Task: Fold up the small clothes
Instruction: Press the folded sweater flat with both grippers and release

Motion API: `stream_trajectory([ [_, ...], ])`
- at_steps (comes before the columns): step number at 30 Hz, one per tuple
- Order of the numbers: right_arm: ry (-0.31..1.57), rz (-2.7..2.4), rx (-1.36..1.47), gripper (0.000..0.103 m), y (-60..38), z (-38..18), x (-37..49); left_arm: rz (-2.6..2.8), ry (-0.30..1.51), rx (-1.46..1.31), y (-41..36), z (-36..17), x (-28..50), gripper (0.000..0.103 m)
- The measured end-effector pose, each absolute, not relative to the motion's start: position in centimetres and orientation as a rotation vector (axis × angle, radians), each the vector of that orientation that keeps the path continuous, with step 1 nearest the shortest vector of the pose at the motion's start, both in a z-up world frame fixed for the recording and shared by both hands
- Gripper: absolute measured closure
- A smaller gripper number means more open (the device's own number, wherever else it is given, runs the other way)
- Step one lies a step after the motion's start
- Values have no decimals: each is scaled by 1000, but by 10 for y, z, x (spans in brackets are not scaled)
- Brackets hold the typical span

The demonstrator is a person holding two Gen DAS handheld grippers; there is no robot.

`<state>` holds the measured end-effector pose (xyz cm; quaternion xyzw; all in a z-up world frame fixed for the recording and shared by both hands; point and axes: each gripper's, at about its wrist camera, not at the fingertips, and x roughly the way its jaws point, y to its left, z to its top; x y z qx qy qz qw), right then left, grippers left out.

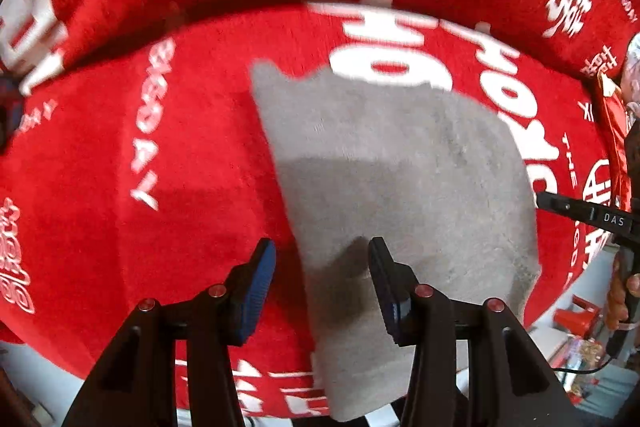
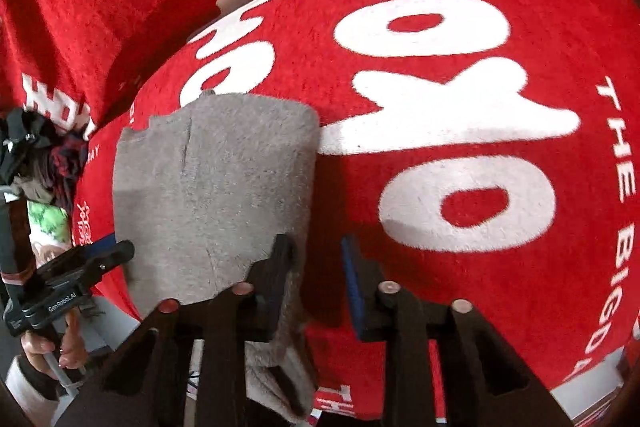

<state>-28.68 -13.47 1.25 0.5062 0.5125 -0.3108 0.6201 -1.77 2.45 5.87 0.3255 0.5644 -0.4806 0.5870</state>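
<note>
The grey cloth (image 1: pixel 396 167) lies lengthwise under both released grippers, left gripper (image 1: pixel 322 259) straddling its near-left edge, right gripper (image 2: pixel 316 255) beside it.

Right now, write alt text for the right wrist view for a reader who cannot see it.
A grey fuzzy cloth lies on a red blanket with large white lettering, its near edge hanging over the front. The right tool points down at the cloth's right edge, fingers apart in this view. At far left, a hand holds the left tool beside a pile of clothes.
</note>
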Motion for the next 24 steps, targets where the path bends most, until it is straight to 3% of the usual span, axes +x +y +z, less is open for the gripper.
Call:
stream_trajectory([
  [6,1074,-659,1149,95,-121,47,-282,-1230,1316,694,26,80,-26,54],
  [14,1276,-581,1030,98,-83,-3,-242,-1128,1339,818,26,25,-51,53],
  [16,1266,-592,1053,100,-86,-8,-247,-1109,1335,820,28,29,-47,45],
  [24,1210,-663,1138,95,-89,22,-266,-1001,1346,790,35,40,-33,44],
])
